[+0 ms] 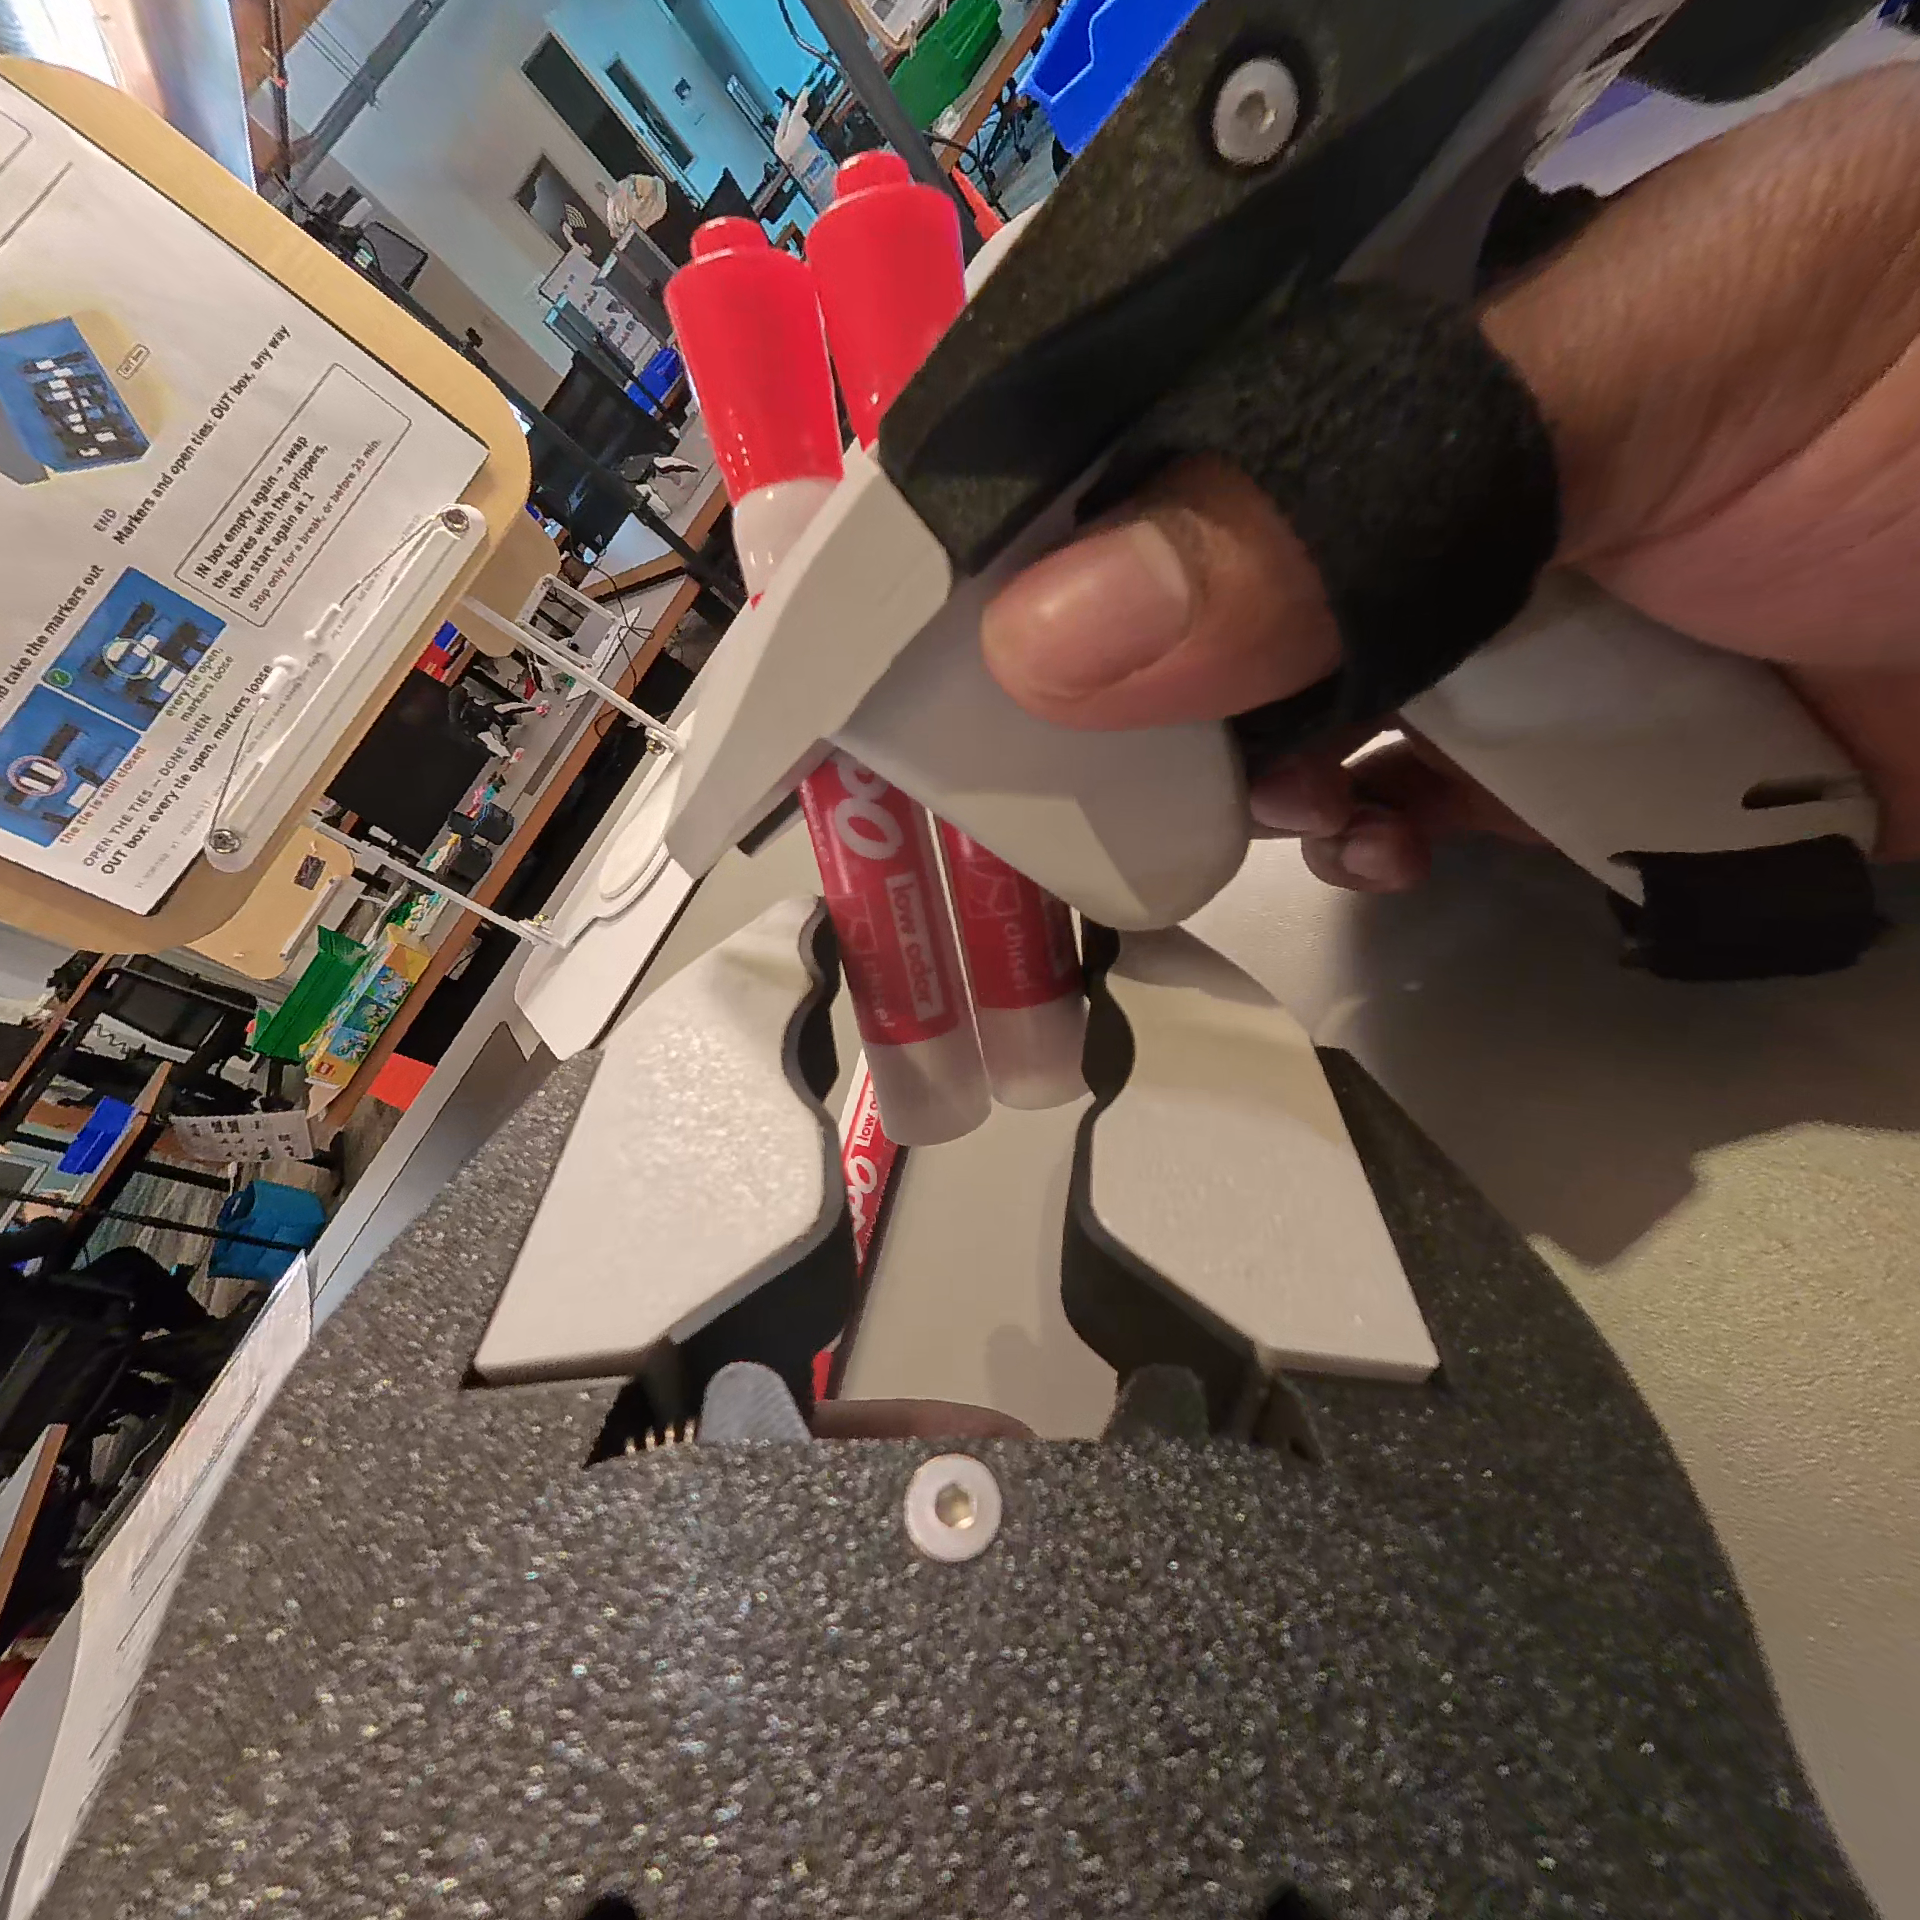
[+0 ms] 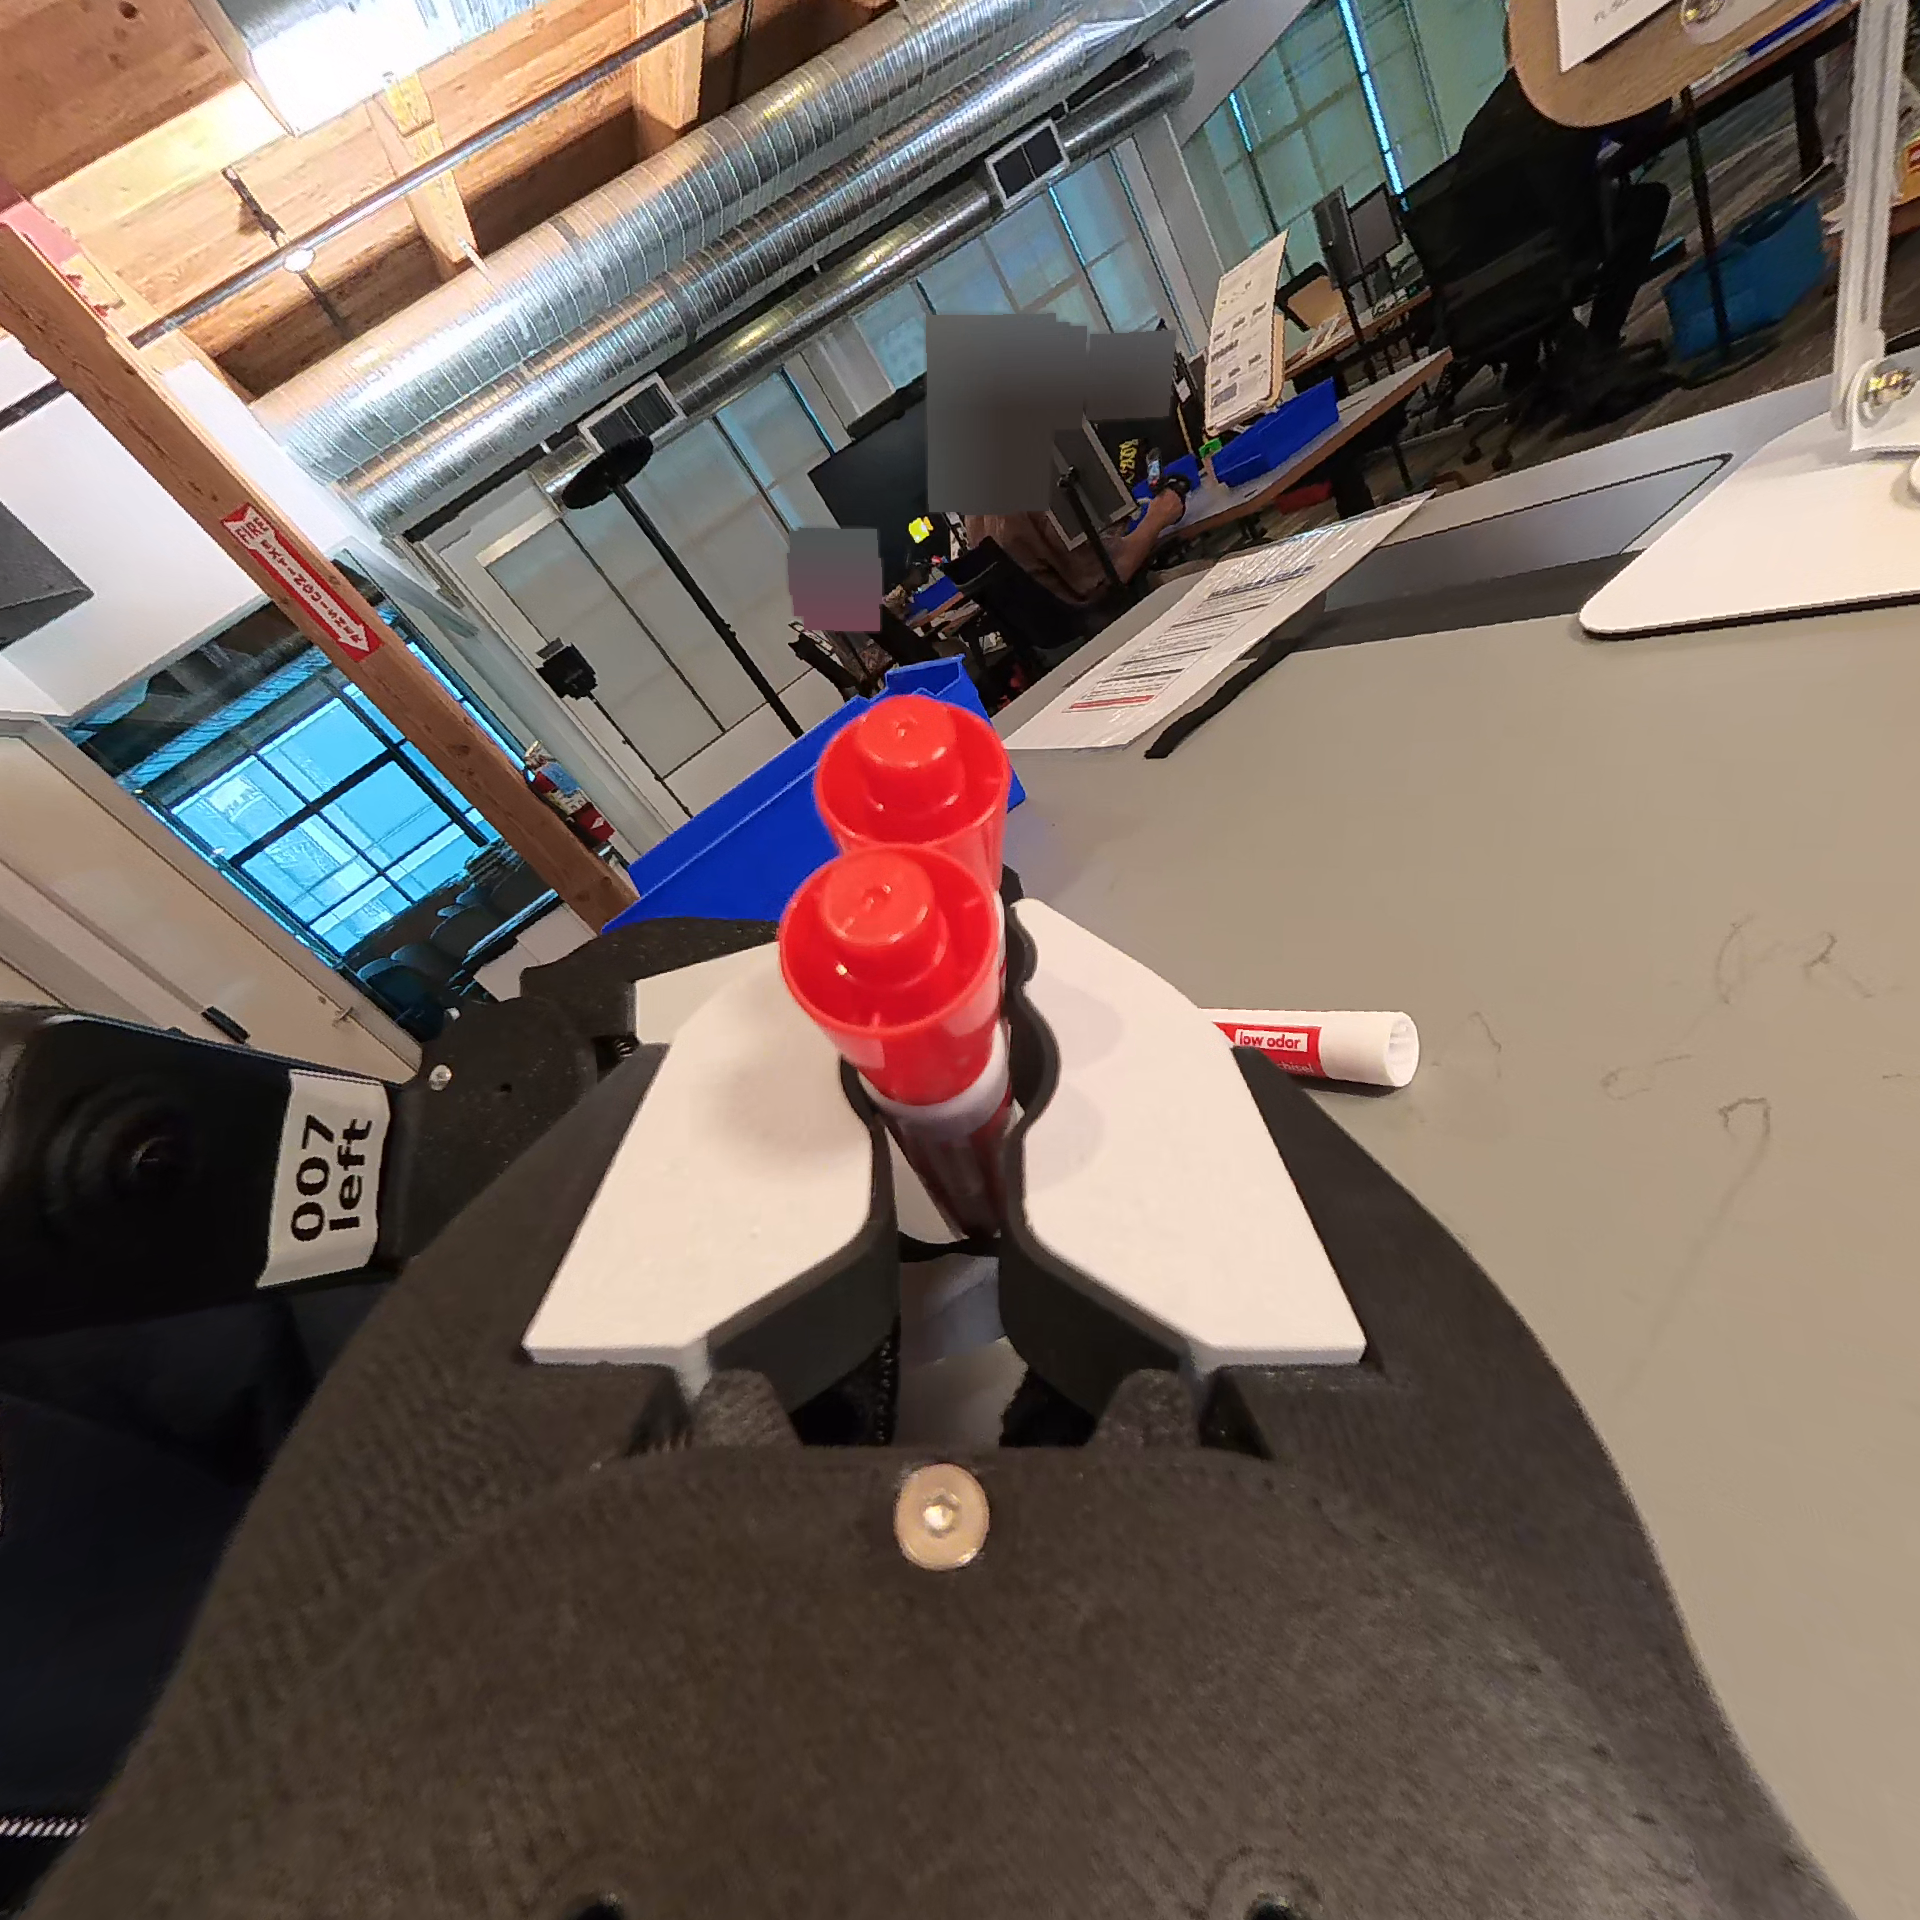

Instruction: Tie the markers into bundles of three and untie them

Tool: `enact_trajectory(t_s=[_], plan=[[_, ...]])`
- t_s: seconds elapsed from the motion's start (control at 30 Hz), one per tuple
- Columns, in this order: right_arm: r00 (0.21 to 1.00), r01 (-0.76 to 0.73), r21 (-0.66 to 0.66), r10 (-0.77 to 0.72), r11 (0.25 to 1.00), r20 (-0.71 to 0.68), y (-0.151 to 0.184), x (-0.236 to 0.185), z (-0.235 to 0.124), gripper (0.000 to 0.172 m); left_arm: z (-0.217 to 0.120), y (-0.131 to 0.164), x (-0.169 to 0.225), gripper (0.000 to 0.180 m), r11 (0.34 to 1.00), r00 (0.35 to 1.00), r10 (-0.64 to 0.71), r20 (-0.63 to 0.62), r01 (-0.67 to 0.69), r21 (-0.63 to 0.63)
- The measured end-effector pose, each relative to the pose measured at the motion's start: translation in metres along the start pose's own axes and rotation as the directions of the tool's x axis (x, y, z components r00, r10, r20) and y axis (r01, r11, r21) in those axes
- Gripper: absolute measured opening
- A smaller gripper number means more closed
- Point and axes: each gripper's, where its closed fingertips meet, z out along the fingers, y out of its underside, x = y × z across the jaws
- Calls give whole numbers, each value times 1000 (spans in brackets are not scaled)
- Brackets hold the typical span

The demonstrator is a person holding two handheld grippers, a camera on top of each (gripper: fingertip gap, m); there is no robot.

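Two red-capped markers (image 1: pixel 753 343) stand side by side, caps up. My right gripper (image 1: pixel 831 758), held by a hand, comes in from the upper right and is shut across their barrels. In the right wrist view the two caps (image 2: pixel 894 966) point at the camera, and my right gripper (image 2: pixel 945 1049) clamps the barrels in its finger notch. My left gripper (image 1: pixel 956 977) has the markers' lower ends between its tips, with both pads against them. Its black body (image 2: pixel 312 1174) shows at the left; its fingers are hidden there. A third marker (image 2: pixel 1320 1044) lies loose on the grey table (image 2: pixel 1558 883). It also shows under my left jaws (image 1: pixel 871 1164).
A blue bin (image 2: pixel 748 842) stands just behind the markers. An instruction board (image 1: pixel 208 468) on a white stand rises at the left, and its flat base (image 2: pixel 1766 551) sits at the table's far right. A printed sheet (image 2: pixel 1216 623) lies near the far edge.
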Motion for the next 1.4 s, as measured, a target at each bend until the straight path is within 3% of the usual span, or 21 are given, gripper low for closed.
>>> enact_trajectory(t_s=[0.03, 0.3, 0.87, 1.1, 1.3, 1.4], plan=[[1000, 2, -2, -2, 1000, -3, 0, 0, 0, 17, 0, 0, 0, 45, 1000, 1000, -6, -1, 6, -1], [996, 69, -51, -71, 996, -45, 5, 4, 2, 17, 1, 2, 4, 44, 993, 992, -118, -55, 118, -7], [993, 81, -91, -88, 993, -77, 10, 8, 3, 17, 2, 6, 8, 43, 982, 979, -186, -86, 183, -46], [998, 5, -75, -9, 997, -60, 2, 12, -2, 17, 1, 7, 7, 43, 991, 988, -130, -86, 128, -32], [997, -13, -81, 7, 997, -72, -3, 21, -7, 18, 4, 13, 14, 40, 967, 949, -255, -186, 247, -63], [997, -5, -88, -1, 996, -77, -1, 21, -7, 17, 5, 14, 15, 40, 967, 949, -254, -189, 245, -68]])
